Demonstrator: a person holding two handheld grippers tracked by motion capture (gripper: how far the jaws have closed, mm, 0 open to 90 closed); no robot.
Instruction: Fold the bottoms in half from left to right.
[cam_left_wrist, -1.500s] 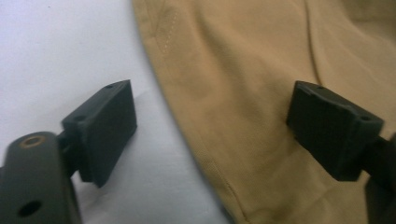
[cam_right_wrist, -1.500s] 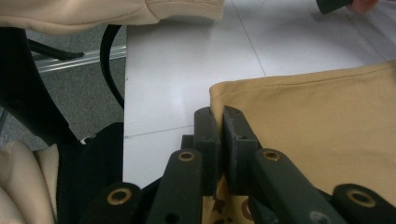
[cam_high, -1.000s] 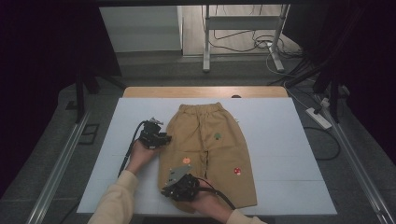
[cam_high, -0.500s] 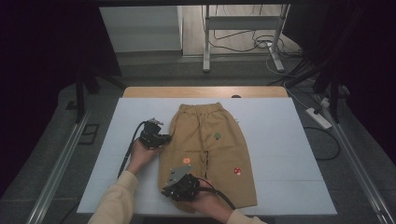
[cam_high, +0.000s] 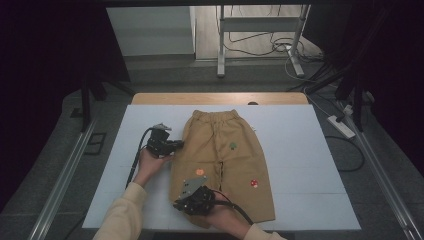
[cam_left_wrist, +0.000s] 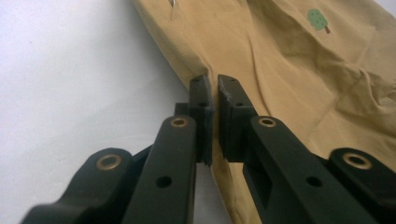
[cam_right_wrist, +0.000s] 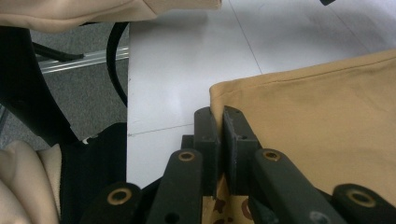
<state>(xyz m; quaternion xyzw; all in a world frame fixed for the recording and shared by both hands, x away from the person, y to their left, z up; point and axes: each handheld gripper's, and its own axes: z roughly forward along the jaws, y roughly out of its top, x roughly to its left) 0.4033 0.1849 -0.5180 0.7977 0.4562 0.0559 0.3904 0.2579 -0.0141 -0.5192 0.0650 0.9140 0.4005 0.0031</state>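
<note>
Tan trousers (cam_high: 225, 150) lie flat on the white table top (cam_high: 310, 150), waistband at the far side, with small tree, orange and mushroom patches. My left gripper (cam_high: 178, 145) is at the trousers' left side edge about hip height. In the left gripper view the left gripper (cam_left_wrist: 214, 88) is shut on that fabric edge (cam_left_wrist: 196, 65). My right gripper (cam_high: 179, 205) is at the near end of the left leg. In the right gripper view the right gripper (cam_right_wrist: 220, 117) is shut on the hem corner (cam_right_wrist: 243, 88).
A black cable (cam_high: 135, 165) trails from the left gripper toward the near edge. Cream sleeves (cam_high: 120, 220) come in from below. Metal rails (cam_high: 60, 175) run along both table sides. A power strip (cam_high: 341, 126) and stand legs (cam_high: 220, 55) are on the floor beyond.
</note>
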